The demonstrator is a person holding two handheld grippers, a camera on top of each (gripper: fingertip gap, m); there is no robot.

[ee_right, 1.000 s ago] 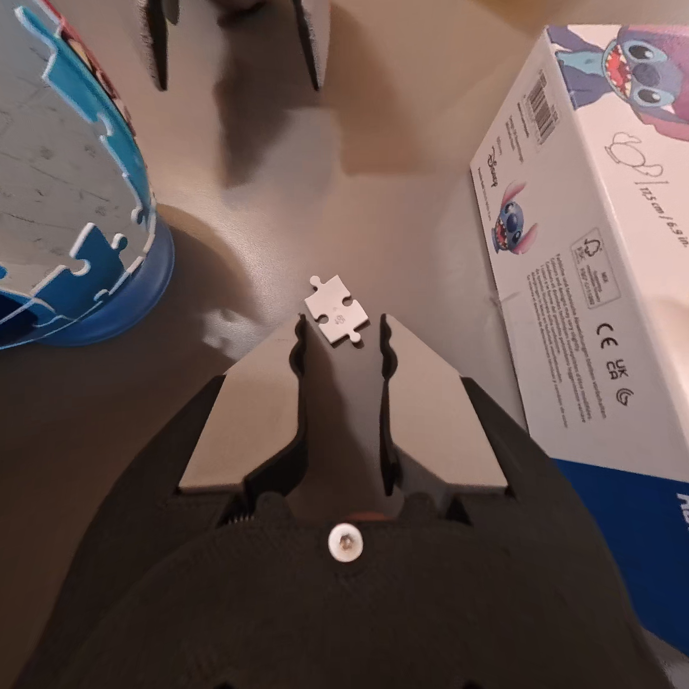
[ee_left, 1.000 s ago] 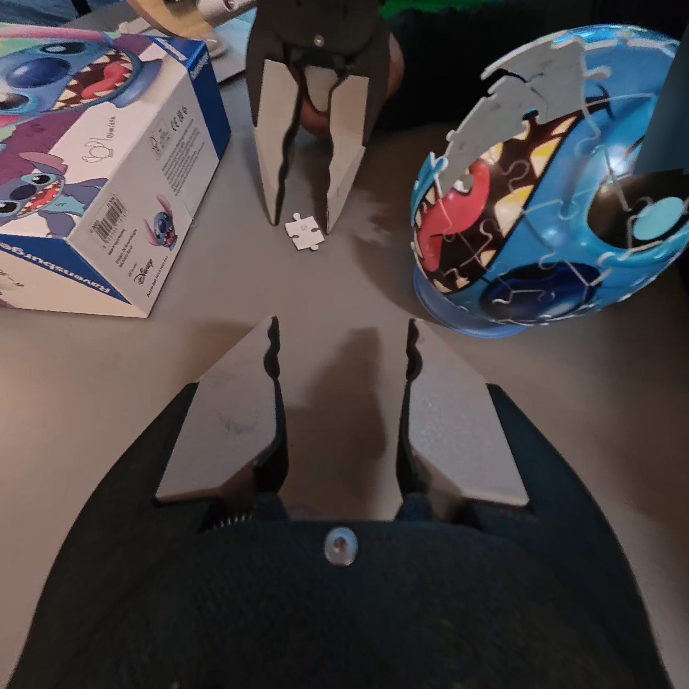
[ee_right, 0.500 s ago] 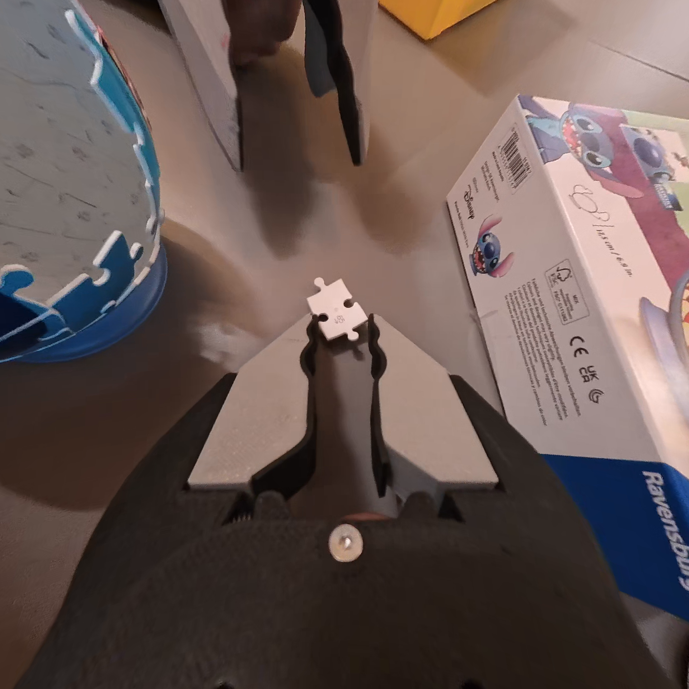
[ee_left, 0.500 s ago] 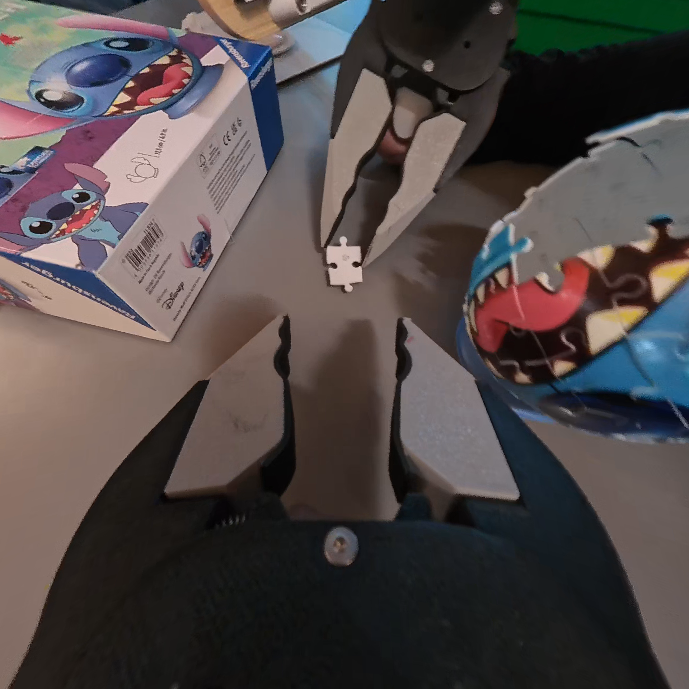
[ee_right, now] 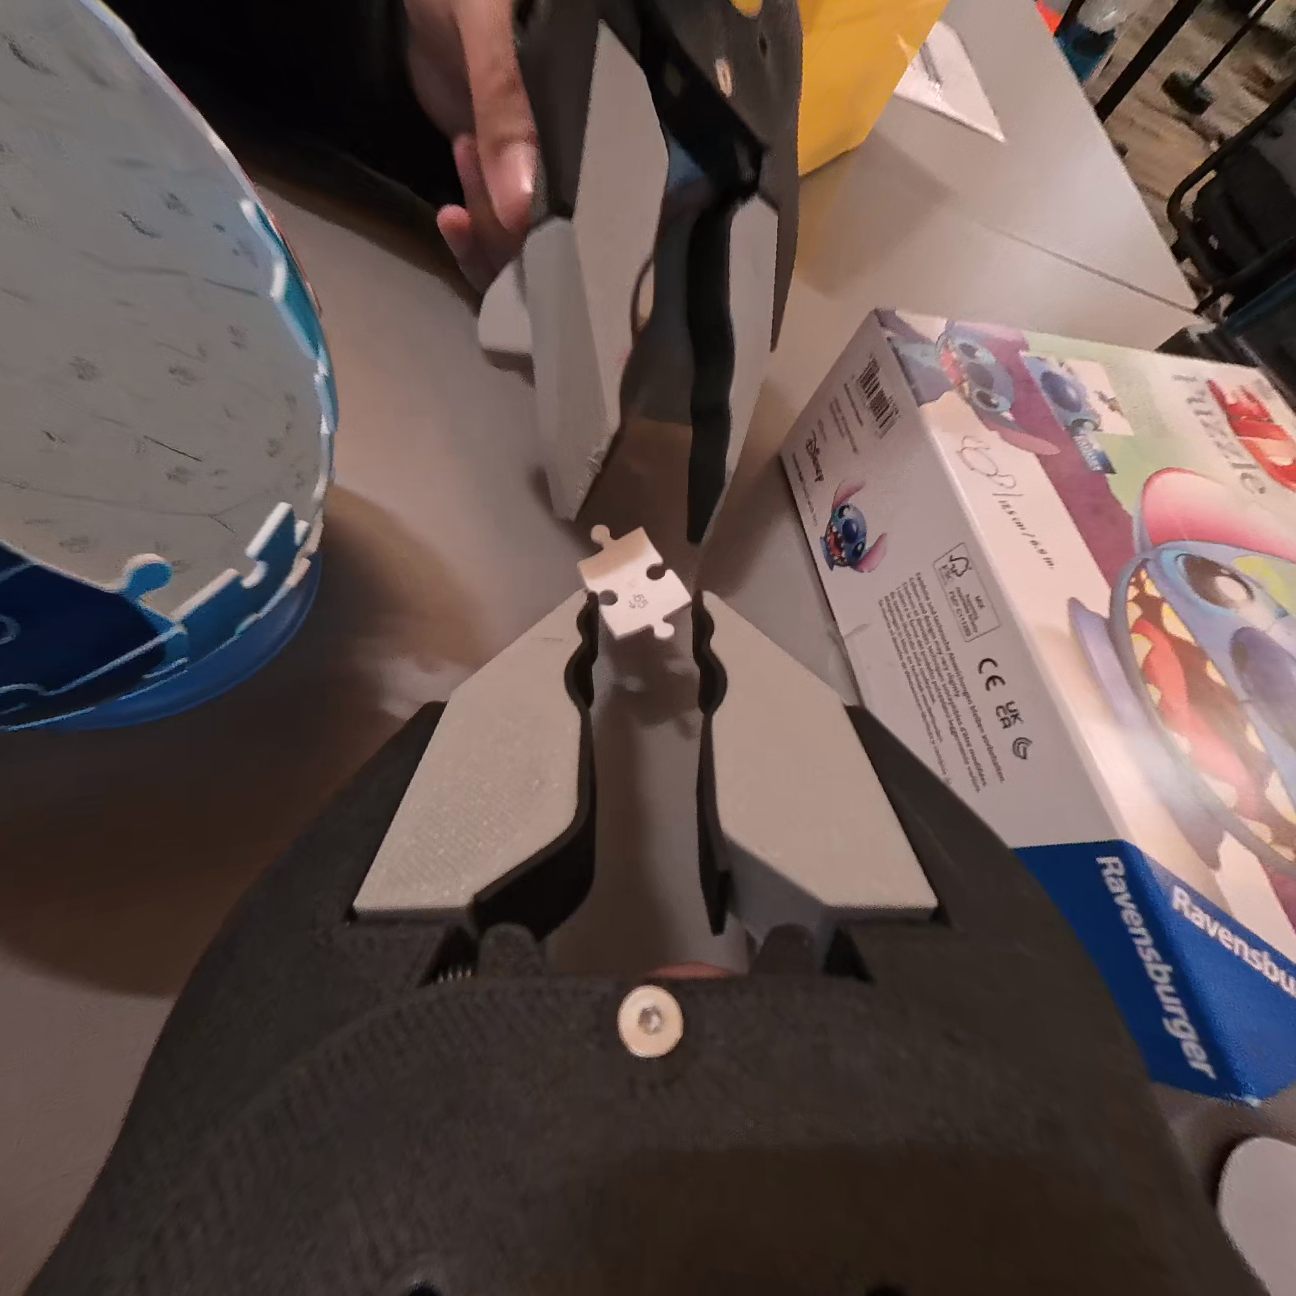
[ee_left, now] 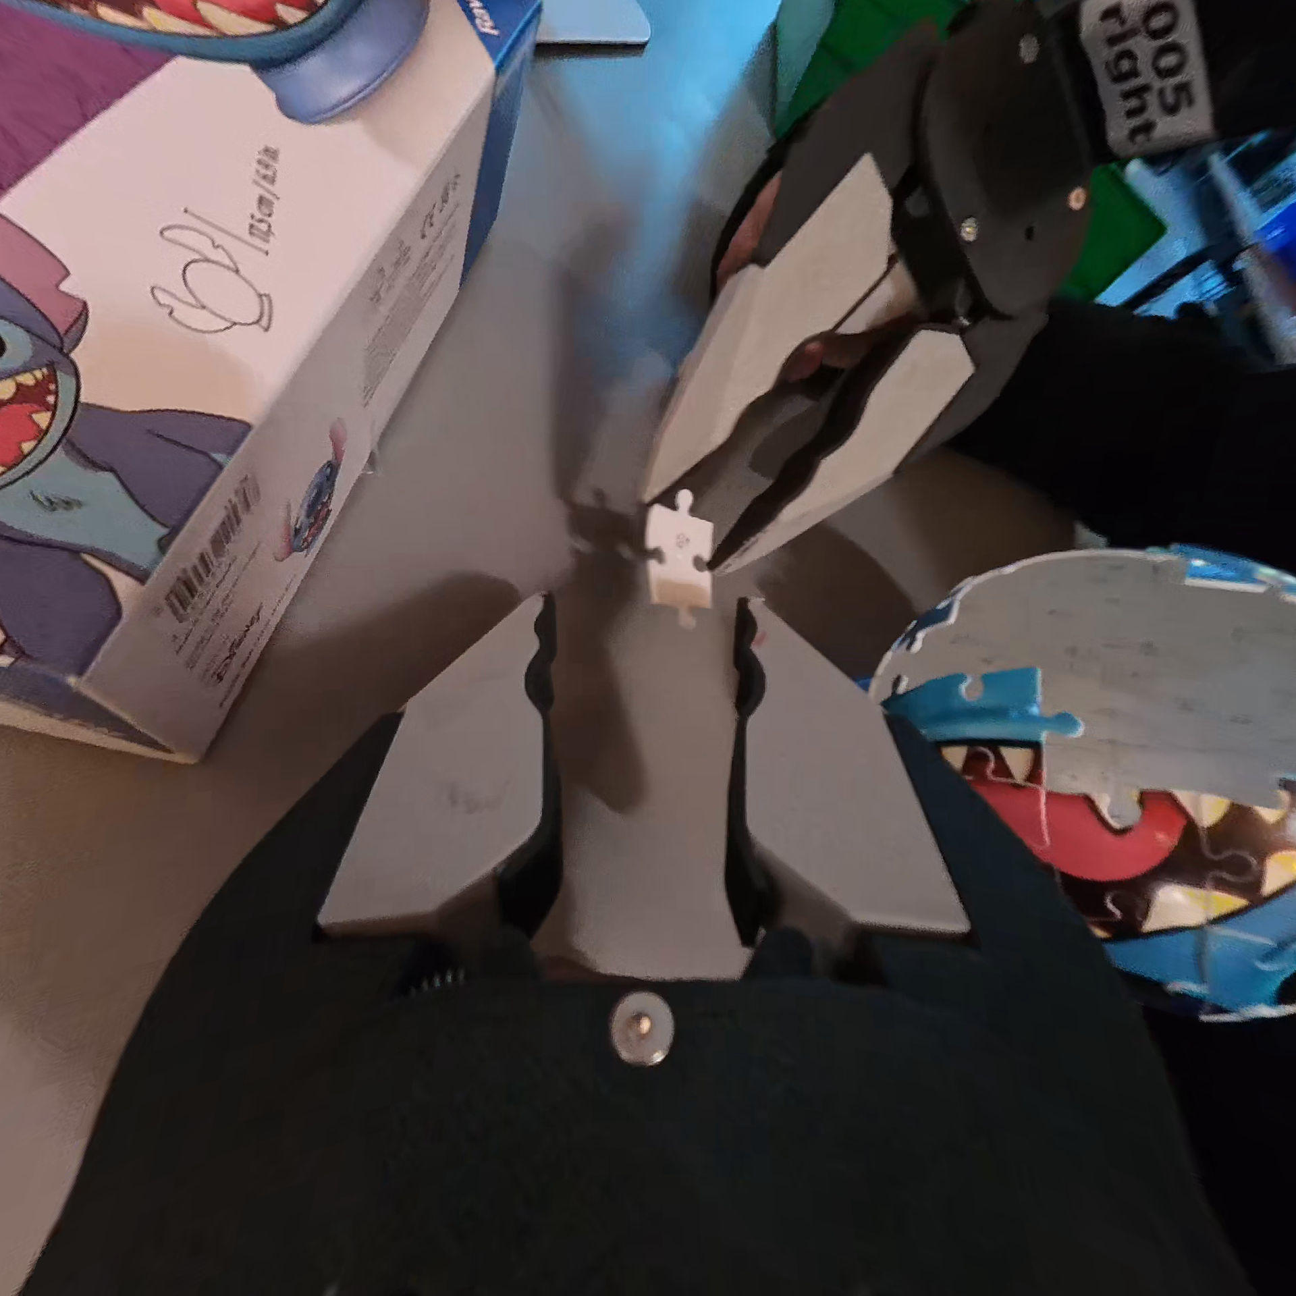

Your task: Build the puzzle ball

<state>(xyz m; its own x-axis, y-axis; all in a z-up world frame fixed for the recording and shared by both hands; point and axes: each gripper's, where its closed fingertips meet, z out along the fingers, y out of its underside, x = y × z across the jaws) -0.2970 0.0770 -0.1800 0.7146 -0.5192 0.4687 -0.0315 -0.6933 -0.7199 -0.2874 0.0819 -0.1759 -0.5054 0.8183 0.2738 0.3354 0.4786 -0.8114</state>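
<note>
Between right gripper (ee_right: 638,603) tips, loosely pinched: puzzle piece (ee_right: 635,592), thin, light, slippery; edges best gripped. Left gripper (ee_left: 639,617) agape, empty.

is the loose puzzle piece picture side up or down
Picture side down: the small white jigsaw piece shows its plain white back in both views, pinched at the right gripper tips.

Print on box (ee_right: 982,631), piece (ee_right: 635,592), tag (ee_left: 1143,77)

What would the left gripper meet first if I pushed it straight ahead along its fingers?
Likely the loose puzzle piece, held off the table at the right gripper tips just beyond the open left gripper. Depth is unclear, so the left fingers might pass beneath it.
</note>
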